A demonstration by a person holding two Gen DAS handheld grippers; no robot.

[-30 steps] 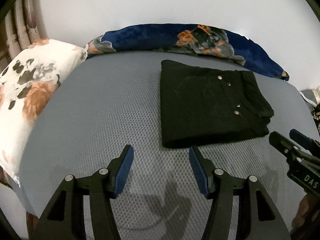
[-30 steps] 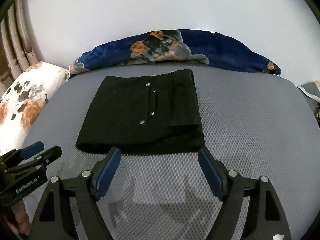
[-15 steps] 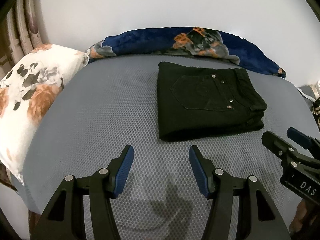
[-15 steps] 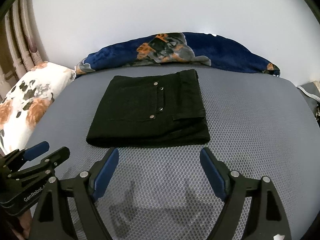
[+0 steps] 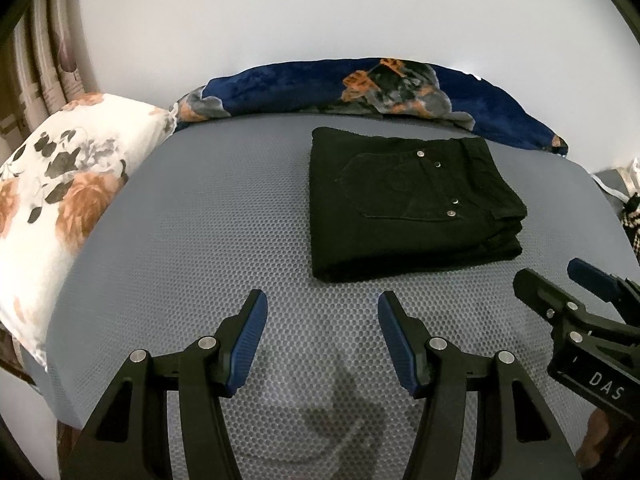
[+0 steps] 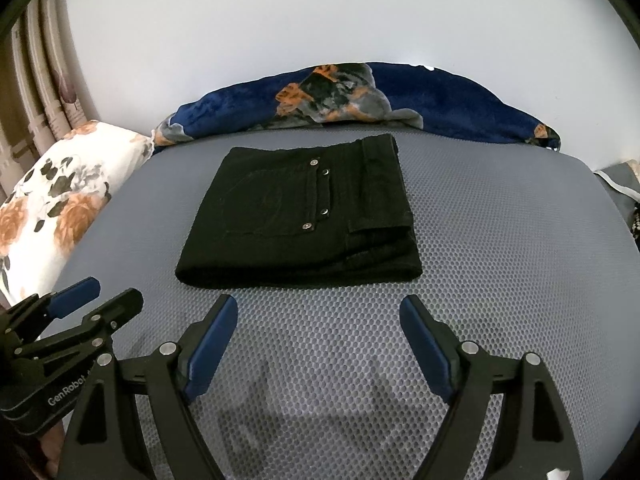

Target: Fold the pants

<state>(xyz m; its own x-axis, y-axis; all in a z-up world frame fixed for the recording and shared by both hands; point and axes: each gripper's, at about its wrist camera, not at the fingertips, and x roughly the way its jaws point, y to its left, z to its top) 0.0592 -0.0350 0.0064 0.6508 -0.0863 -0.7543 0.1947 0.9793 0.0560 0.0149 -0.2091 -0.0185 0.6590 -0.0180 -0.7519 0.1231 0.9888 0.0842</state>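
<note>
The black pants (image 5: 408, 204) lie folded into a compact, nearly square bundle on the grey mesh-textured bed (image 5: 208, 232), toward its far side and close to the bedding at the wall. A back pocket with small metal rivets faces up, and the stacked layers of the fold show along the right edge of the bundle. Nothing touches the pants.

The left gripper (image 5: 320, 332) hovers over bare mattress just in front of the bundle's near edge, its blue-padded jaws spread apart with nothing between them. The right gripper (image 6: 318, 330) hangs beside it, also just short of the near edge, its jaws spread wider and likewise empty. Each gripper shows at the edge of the other's view.

Behind the pants a dark blue blanket with an orange and grey print (image 5: 400, 88) is bunched along the white wall (image 5: 320, 12). A white pillow with orange flowers and grey leaves (image 5: 60, 188) sits at the bed's left end, with a curtain (image 6: 36, 92) behind it.
</note>
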